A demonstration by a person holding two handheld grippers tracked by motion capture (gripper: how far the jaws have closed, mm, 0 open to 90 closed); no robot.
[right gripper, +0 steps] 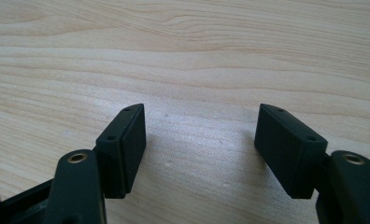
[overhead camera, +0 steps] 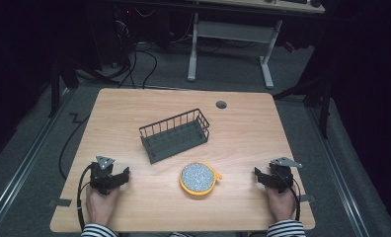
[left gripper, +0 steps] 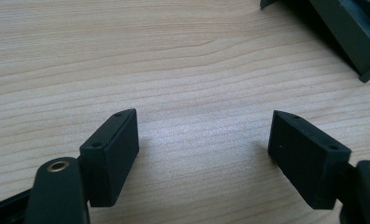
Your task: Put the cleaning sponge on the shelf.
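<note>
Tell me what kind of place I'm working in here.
Probably a lab or recording workspace: a bare wooden table on grey carpet, a height-adjustable desk frame behind it, and cables trailing across the floor in a dark room.

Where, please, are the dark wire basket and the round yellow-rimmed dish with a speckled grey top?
dark wire basket point(overhead camera: 175, 136), high view, on its slatted floor.
round yellow-rimmed dish point(overhead camera: 198, 177), high view, on its speckled grey top.
</note>
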